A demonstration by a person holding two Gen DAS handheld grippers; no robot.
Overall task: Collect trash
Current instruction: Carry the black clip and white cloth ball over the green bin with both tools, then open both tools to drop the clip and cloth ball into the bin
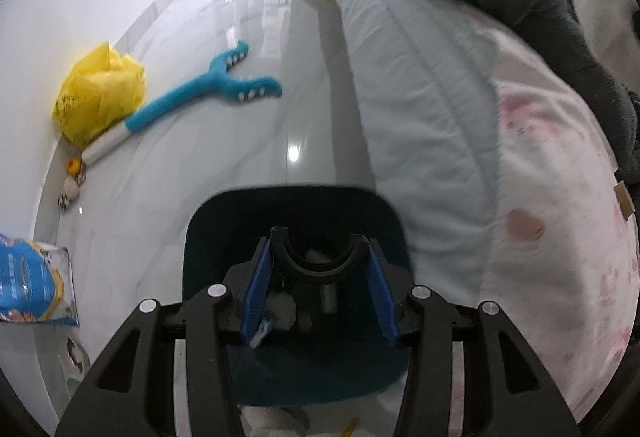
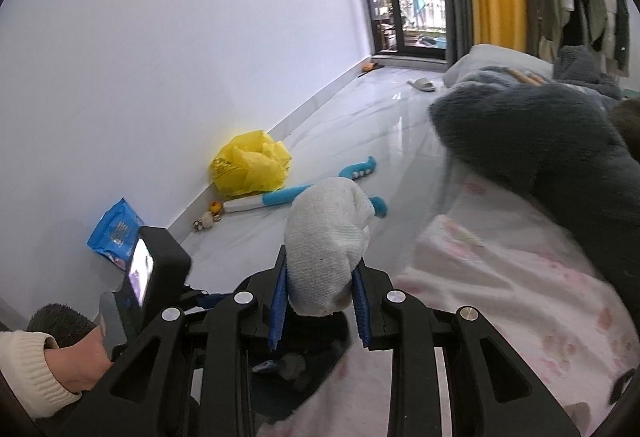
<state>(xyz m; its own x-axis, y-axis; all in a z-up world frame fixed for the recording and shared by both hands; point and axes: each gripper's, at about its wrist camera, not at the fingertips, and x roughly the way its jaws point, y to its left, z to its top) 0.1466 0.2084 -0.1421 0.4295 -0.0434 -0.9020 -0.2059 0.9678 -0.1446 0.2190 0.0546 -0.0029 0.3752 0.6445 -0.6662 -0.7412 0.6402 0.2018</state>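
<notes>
1. Right gripper [image 2: 320, 301]: blue pads clamped on a crumpled white tissue wad [image 2: 328, 237], which sticks up and forward out of the jaws. It hangs over the near edge of the bed and the dark bin below.
2. Left gripper [image 1: 318, 289]: blue pads stand apart around a black curved handle piece [image 1: 318, 261]; whether the pads press on it cannot be told. Pointed steeply down into the bin.
3. Bin [image 1: 208, 237]: dark teal, on the floor just beside the bed. White crumpled scraps and other small pieces lie inside.
4. Left hand [image 2: 80, 361]: seen in the right wrist view, cream knit cuff, holding the left tool's body.
5. Bed [image 1: 560, 237]: white cover with pink print, pale grey quilt and a dark grey fuzzy blanket [image 2: 540, 133] on top.
6. Floor [image 1: 200, 197]: glossy pale tile.
7. Yellow plastic bag [image 1: 100, 93]: crumpled, against the white wall.
8. Blue toy grabber [image 1: 208, 89]: long handle with forked toothed jaws, lying just beside the yellow bag.
9. Blue packet [image 1: 32, 285]: flat, on the floor by the wall.
10. Small toy figures [image 1: 72, 177]: by the baseboard, near the grabber's white end.
11. Slipper [image 2: 422, 84]: far down the floor, near the balcony door.
</notes>
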